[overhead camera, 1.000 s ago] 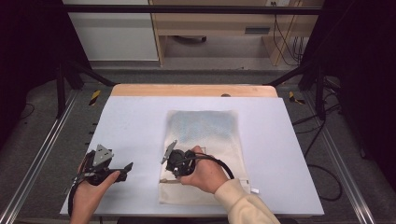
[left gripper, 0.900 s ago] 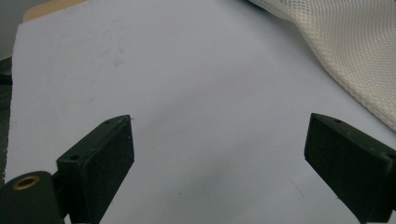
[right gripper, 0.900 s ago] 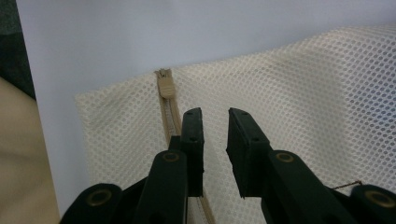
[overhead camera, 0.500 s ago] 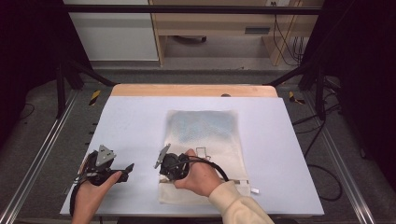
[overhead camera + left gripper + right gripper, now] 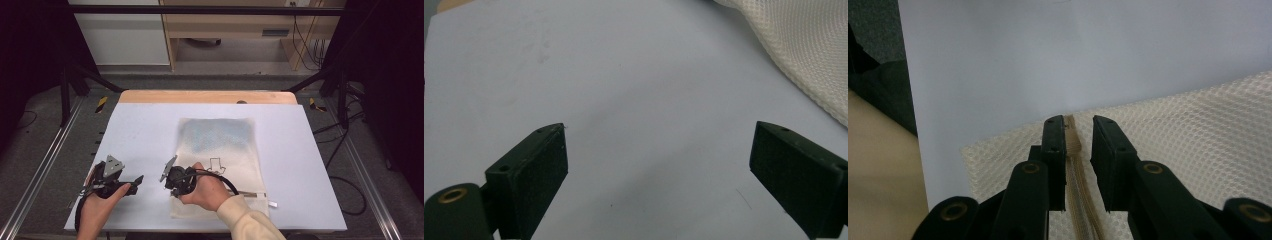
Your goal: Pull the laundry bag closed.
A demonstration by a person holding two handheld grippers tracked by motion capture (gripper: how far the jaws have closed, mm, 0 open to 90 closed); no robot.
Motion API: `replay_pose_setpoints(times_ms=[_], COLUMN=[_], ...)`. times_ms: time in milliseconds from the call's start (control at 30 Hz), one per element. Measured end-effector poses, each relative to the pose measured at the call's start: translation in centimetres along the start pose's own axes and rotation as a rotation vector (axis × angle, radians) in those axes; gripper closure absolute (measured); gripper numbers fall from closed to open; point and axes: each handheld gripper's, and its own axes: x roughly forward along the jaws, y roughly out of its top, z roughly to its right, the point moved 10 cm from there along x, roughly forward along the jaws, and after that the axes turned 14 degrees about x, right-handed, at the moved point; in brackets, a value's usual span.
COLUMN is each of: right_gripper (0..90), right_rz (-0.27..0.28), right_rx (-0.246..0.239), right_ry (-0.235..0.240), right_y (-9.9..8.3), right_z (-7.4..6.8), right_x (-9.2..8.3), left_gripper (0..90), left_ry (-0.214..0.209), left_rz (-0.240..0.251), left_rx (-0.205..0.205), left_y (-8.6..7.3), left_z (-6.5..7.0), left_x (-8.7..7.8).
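The right tool (image 5: 169, 176) had slid left and down to the near left corner of the mesh laundry bag (image 5: 220, 150), which lay flat on the tabletop (image 5: 145, 130). Its jaws had just eased apart a little, straddling the tan zipper strip (image 5: 1074, 142) without clearly pinching it, so the grip probably needed retaking. The left tool (image 5: 131, 181) waited beside it, jaws wide apart and empty.

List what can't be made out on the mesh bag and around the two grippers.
- Mesh bag: near left corner hidden by the right hand, high view.
- Right gripper: whether the jaws press the bag's zipper strip is unclear, right gripper view.
- Dark mark on the bag: too small, high view.
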Motion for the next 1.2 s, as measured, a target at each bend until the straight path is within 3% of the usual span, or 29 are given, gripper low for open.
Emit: replay_pose_setpoints(times_ms=[667,1200], right_gripper=[69.8,78.0], right_rz=[-0.043,-0.074], right_rx=[0.024,0.018], right_ry=[0.022,0.033], right_y=[-0.1,-0.5], right_z=[0.1,0.0], right_x=[1.4,1.8], left_gripper=[8.3,8.7], left_ry=[-0.013,-0.02], left_rz=[-0.004,0.0], left_rx=[0.014,0.017], left_y=[0.1,0.2], left_z=[0.4,0.6], left_x=[0.1,0.0])
